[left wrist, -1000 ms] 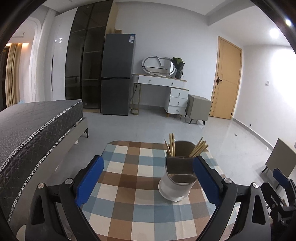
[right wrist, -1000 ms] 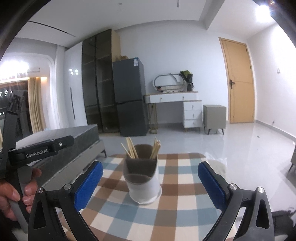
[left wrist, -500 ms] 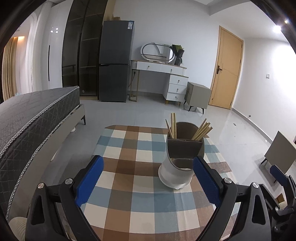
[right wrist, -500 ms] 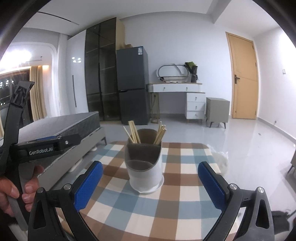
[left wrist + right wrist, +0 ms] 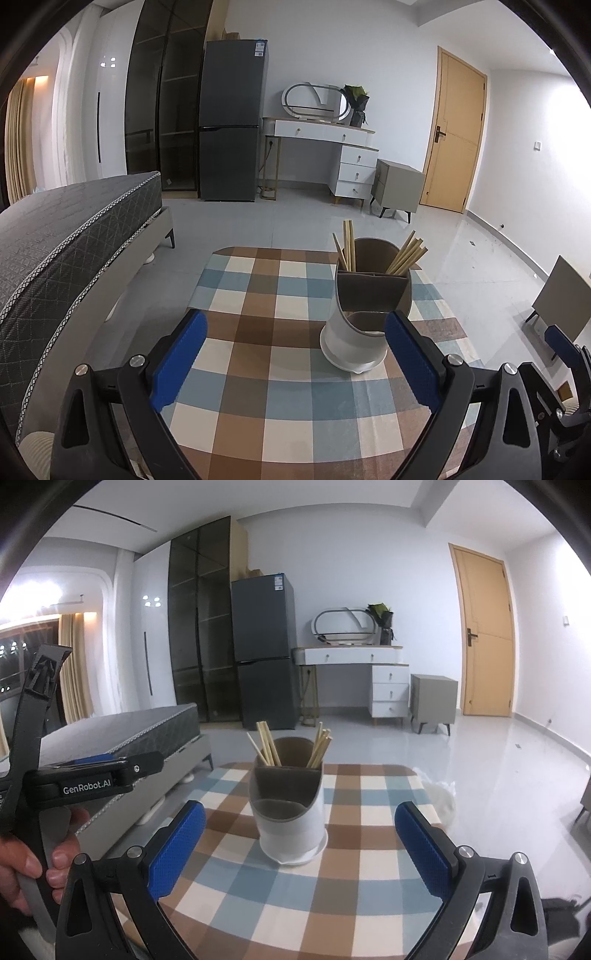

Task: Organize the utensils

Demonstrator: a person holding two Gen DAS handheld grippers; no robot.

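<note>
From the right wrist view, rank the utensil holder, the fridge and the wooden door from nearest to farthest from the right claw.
1. Utensil holder: on the checked tablecloth, just ahead of the open right claw, slightly left of centre.
2. Fridge: across the floor, against the back wall, left of centre.
3. Wooden door: far right corner; it looks about as far as the fridge, so ranks 2 and 3 are too close to call.

White lettering "GenRobot.AI" was printed on the black body of the left gripper (image 5: 92, 782), seen in the right wrist view w/ a hand (image 5: 22, 860) gripping its handle. The fridge (image 5: 231, 122) carried a small sticker near its top corner, too small to read. No other legible text.
</note>
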